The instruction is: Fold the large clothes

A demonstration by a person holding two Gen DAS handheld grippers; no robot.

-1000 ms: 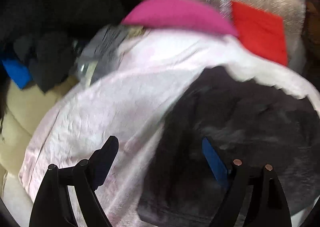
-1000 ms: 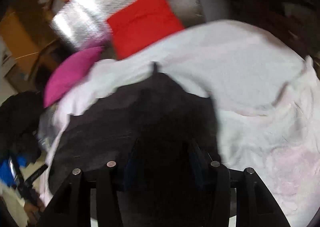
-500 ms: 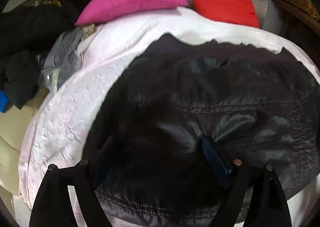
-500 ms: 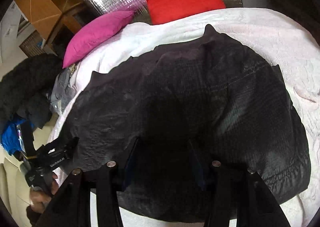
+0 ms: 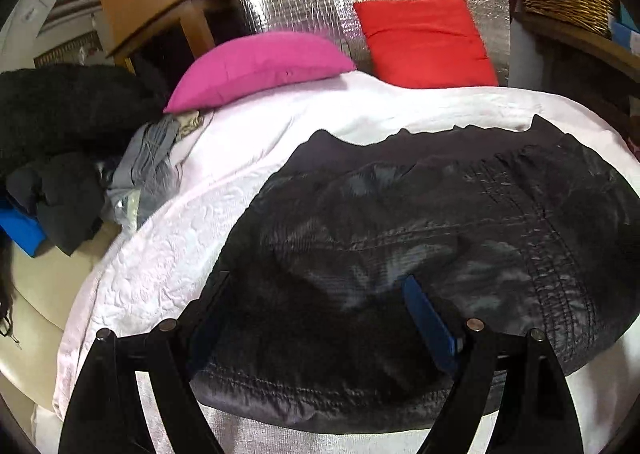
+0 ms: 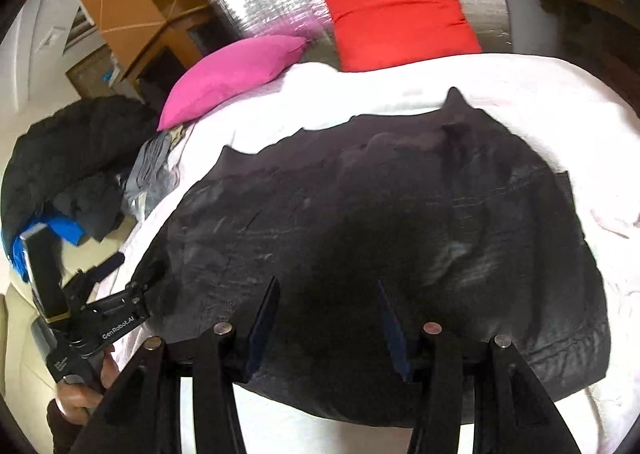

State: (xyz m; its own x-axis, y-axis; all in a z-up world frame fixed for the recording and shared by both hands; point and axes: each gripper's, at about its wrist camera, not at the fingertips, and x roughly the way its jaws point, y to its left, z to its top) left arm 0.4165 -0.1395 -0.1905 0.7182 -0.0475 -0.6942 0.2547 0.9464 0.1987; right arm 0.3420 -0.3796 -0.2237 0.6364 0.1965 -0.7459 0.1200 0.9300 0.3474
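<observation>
Black jacket (image 5: pixel 420 254) now lies spread flat on the bed (image 5: pixel 160 254); left claw (image 5: pixel 312 318) and right claw (image 6: pixel 328 318) both spread, empty — folding can start.

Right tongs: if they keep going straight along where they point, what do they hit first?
Most likely the dark garment spread on the white bedcover. The right tongs angle down at it, with dark fabric filling the gap between the fingers and nothing else in front. How near they are is unclear.

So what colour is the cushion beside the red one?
Pink, clearest in the left wrist view.
</observation>
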